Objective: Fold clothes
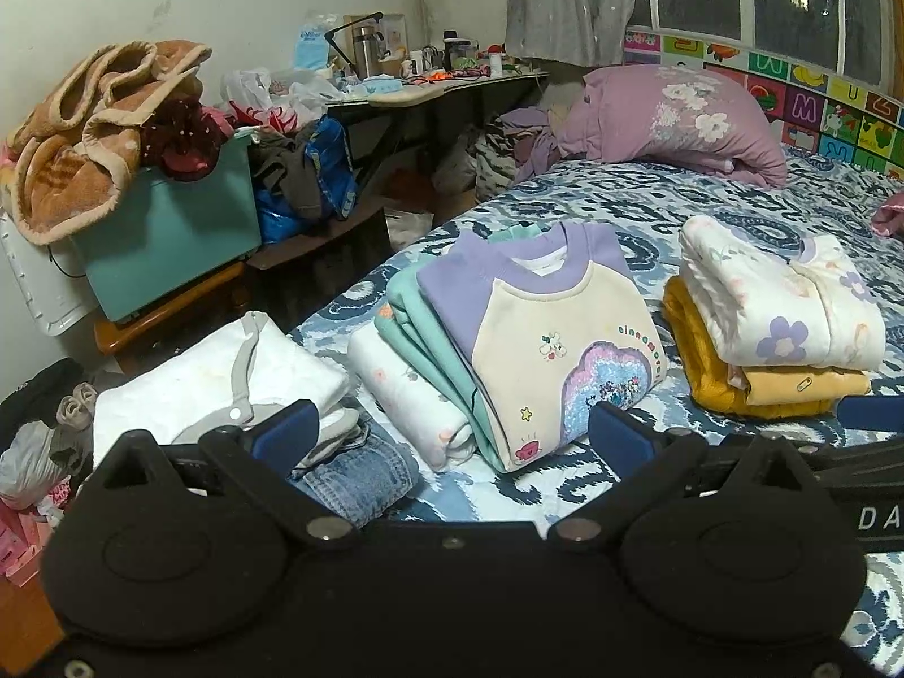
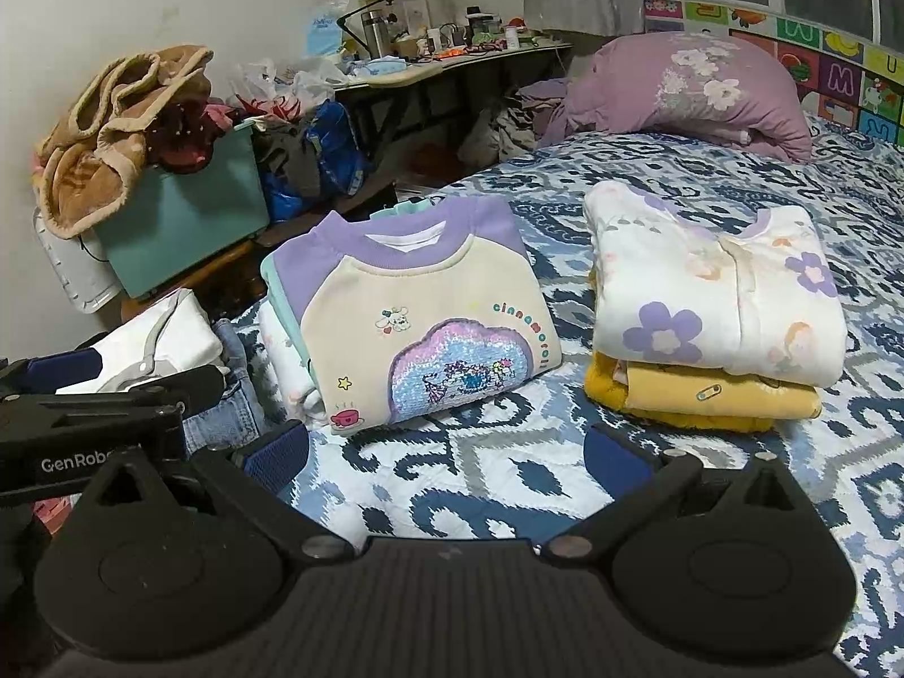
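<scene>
Both held low over the bed [image 2: 480,474], side by side. Left tool [image 1: 452,440] and right tool [image 2: 446,452] spread wide, gripping nothing. Folded clothes [image 2: 418,316] stacked just ahead on the bed.

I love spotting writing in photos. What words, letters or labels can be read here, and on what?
"cinnamoroll": sweatshirt, last letters at the fold.
"GenRob", cut off: left tool.
"DA", cut off: right tool.
"M", "U": alphabet mat behind the bed.
Blue packet on the desk: print too blurred to read.
</scene>
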Motion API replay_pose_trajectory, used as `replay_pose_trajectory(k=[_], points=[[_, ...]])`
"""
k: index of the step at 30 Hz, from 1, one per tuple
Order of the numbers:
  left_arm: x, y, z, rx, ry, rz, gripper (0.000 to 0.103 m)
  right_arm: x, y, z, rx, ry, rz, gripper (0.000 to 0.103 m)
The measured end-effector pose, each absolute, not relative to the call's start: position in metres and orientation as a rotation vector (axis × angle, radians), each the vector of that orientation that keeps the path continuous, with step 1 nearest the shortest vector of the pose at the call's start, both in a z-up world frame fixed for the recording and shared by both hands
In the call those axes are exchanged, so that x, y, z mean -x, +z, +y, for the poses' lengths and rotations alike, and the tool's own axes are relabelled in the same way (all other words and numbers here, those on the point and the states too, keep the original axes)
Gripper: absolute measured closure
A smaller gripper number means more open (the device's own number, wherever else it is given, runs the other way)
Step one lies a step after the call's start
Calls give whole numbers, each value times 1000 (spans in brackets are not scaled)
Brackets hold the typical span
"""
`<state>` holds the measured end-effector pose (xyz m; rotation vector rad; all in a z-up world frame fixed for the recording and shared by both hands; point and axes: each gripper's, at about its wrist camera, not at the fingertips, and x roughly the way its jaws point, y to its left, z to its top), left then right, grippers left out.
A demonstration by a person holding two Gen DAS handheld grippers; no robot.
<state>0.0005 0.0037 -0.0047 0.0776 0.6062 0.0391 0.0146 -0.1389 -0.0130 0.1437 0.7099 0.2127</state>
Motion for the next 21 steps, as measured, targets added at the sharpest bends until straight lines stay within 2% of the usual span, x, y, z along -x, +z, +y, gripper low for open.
replay_pose_trajectory(k=[21], points=[[-10,-17,3,-71,22,619,0,-19,-28,-141,-168,217,718,0]])
